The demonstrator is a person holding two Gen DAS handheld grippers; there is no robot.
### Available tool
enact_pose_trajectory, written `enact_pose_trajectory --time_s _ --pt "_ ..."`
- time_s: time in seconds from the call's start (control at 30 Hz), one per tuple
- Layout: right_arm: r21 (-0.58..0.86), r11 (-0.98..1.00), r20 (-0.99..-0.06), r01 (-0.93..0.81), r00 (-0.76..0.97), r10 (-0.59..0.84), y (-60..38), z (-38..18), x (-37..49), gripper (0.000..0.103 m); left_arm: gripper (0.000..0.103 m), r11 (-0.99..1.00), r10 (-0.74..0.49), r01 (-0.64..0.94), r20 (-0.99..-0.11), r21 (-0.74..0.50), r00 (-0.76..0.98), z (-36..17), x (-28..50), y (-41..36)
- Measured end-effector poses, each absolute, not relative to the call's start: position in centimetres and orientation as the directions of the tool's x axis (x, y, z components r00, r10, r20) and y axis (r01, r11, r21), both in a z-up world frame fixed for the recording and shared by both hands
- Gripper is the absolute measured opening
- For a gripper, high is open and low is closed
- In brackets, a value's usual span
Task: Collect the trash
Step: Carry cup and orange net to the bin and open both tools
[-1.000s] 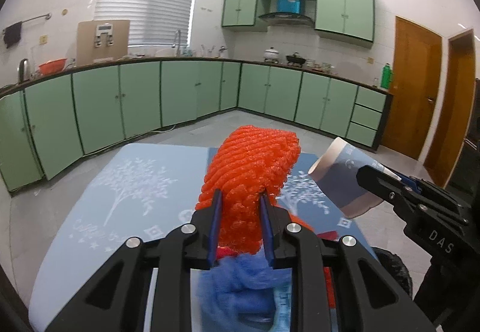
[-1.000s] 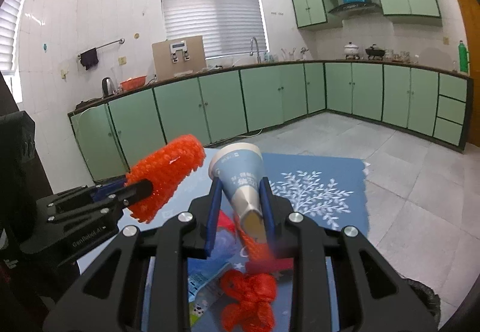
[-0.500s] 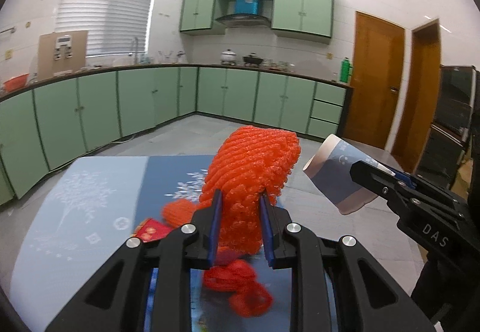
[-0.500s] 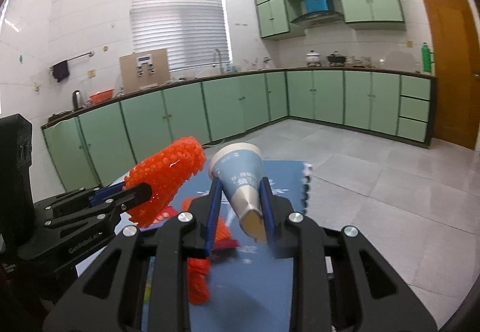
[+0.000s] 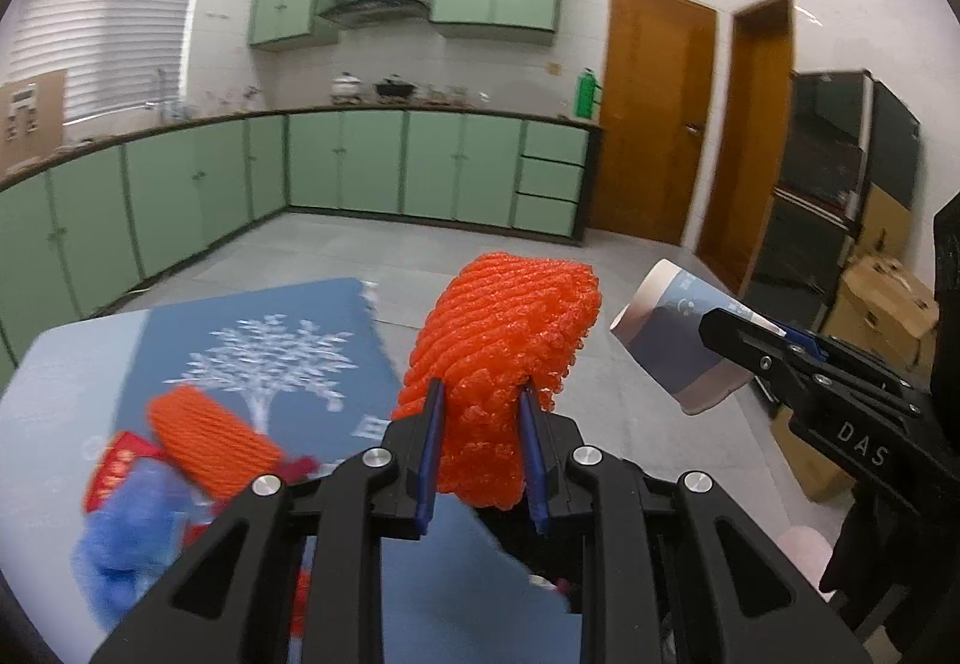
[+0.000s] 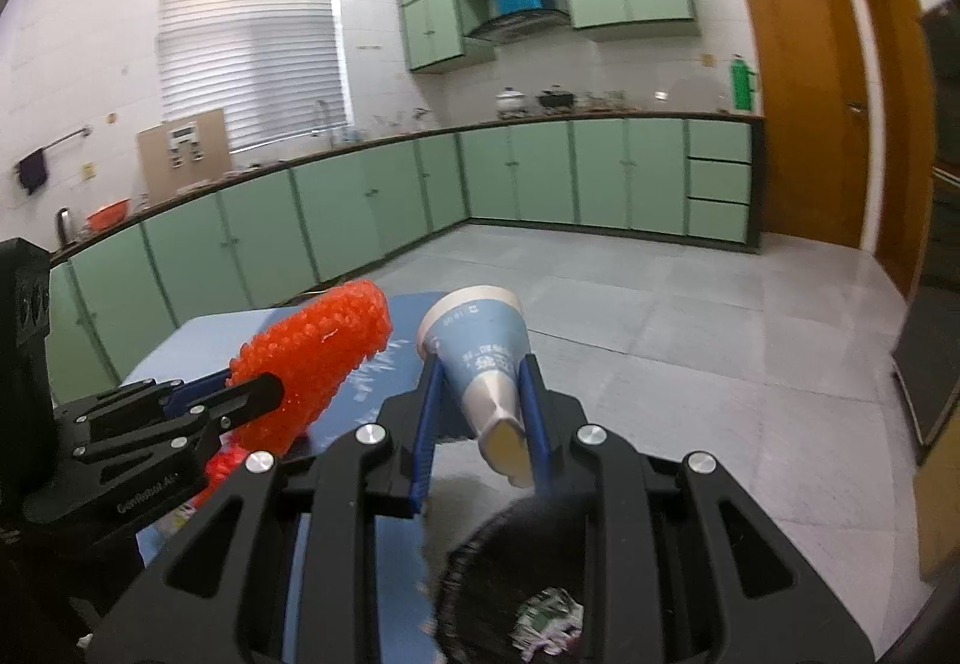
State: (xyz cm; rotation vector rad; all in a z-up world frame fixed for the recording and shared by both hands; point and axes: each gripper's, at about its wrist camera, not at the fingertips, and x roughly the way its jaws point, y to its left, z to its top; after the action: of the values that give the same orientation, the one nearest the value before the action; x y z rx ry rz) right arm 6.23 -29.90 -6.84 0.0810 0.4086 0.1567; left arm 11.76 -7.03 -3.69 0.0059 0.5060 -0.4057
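Blurring softens the items left on the bench [image 5: 66,364]: a second orange net sleeve [image 5: 210,445], a red packet [image 5: 114,469] and a blue wad [image 5: 120,556] show only as smeared shapes, partly cut off by the left tool body. A black trash bin [image 6: 510,556] sits below the right tool, its lower part out of frame, with crumpled paper inside. The left tool [image 5: 480,445] has its fingers closed partway, pinching an orange foam net [image 5: 504,340] held above the bench edge. The right tool [image 6: 480,418] is pressed on the crushed end of a blue paper cup [image 6: 477,346], base pointing forward, above the bin.
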Motion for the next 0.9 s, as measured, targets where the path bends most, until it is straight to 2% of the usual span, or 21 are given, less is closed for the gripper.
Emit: enact_pose_trajectory --time_s 0.5,0.63,0.67,0.77,0.83,0.9 --pt "0.136 0.989 -0.498 0.059 0.867 0.017 -37.0 -13.5 5.4 0.026 0.025 0.848 -0.476 0.520 -0.575 -0.100 0.666 -9.2 13.8 -15.8" --pt "0.168 0.981 -0.538 0.093 0.843 0.012 -37.7 -15.0 6.2 0.034 0.036 0.843 -0.481 0.527 -0.595 -0.111 0.644 -10.0 14.5 -16.7" --pt "0.171 0.980 -0.549 0.106 0.836 0.006 -37.8 -15.4 6.4 0.034 0.044 0.841 -0.486 0.529 -0.595 -0.118 0.640 -10.1 14.6 -16.7" --pt "0.179 0.976 -0.561 0.127 0.827 -0.005 -38.1 -16.0 6.4 0.039 0.050 0.841 -0.485 0.530 -0.590 -0.112 0.645 -10.0 14.7 -16.5" --pt "0.179 0.974 -0.558 0.139 0.830 -0.015 -38.2 -15.9 6.2 0.054 0.052 0.847 -0.481 0.519 -0.585 -0.117 0.653 -9.8 14.8 -15.8" --pt "0.169 0.975 -0.547 0.144 0.837 -0.029 -38.1 -15.5 6.3 0.064 0.055 0.856 -0.470 0.504 -0.583 -0.117 0.663 -9.5 14.9 -15.3"
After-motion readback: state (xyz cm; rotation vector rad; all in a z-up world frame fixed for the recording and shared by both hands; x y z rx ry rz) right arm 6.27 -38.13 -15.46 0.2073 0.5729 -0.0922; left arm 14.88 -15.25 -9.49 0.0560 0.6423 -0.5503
